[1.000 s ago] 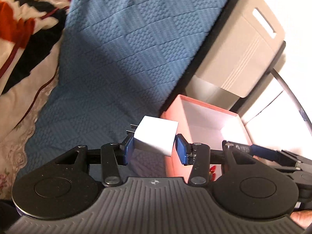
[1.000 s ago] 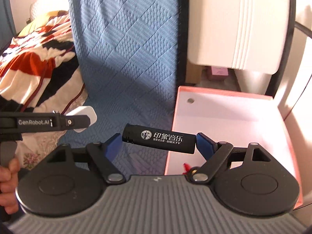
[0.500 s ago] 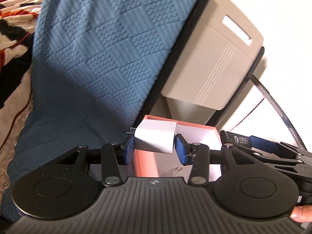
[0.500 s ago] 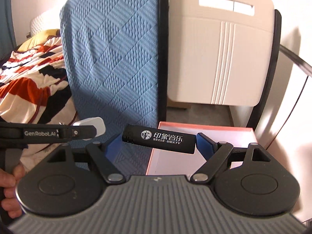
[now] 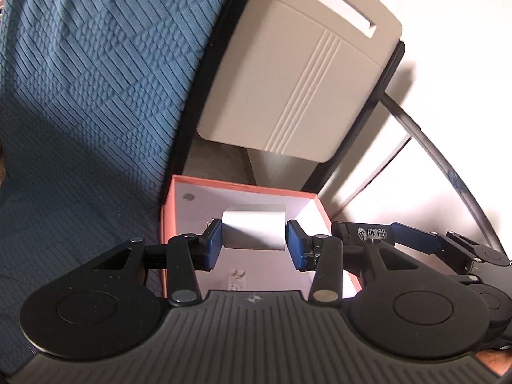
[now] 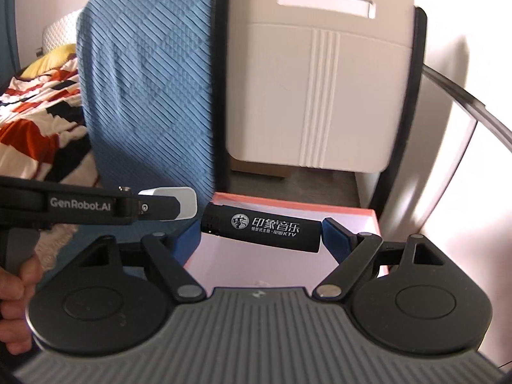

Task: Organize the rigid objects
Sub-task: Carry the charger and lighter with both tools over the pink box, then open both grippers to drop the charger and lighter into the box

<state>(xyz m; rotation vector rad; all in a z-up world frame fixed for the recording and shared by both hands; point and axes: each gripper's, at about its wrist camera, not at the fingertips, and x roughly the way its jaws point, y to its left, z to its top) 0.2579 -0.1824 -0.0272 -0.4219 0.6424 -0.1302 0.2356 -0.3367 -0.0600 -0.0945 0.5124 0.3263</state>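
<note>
My left gripper (image 5: 253, 239) is shut on a white charger plug (image 5: 254, 227) and holds it above the open pink box (image 5: 243, 188). My right gripper (image 6: 260, 231) is shut on a black lighter (image 6: 262, 227) with white print, held lengthwise over the same pink box (image 6: 320, 212). In the left wrist view the lighter (image 5: 368, 233) and right gripper show at the right. In the right wrist view the plug (image 6: 179, 203) and left gripper show at the left. A small label lies on the box floor (image 5: 236, 280).
A blue quilted cover (image 5: 96, 80) lies left of the box. A beige chair back (image 6: 320, 73) with a black frame stands behind the box. A patterned blanket (image 6: 35, 105) lies far left. A white wall is on the right.
Both grippers have moved right and forward with their objects, from over the blue cover to above the pink box. The views have tilted up toward the chair back.
</note>
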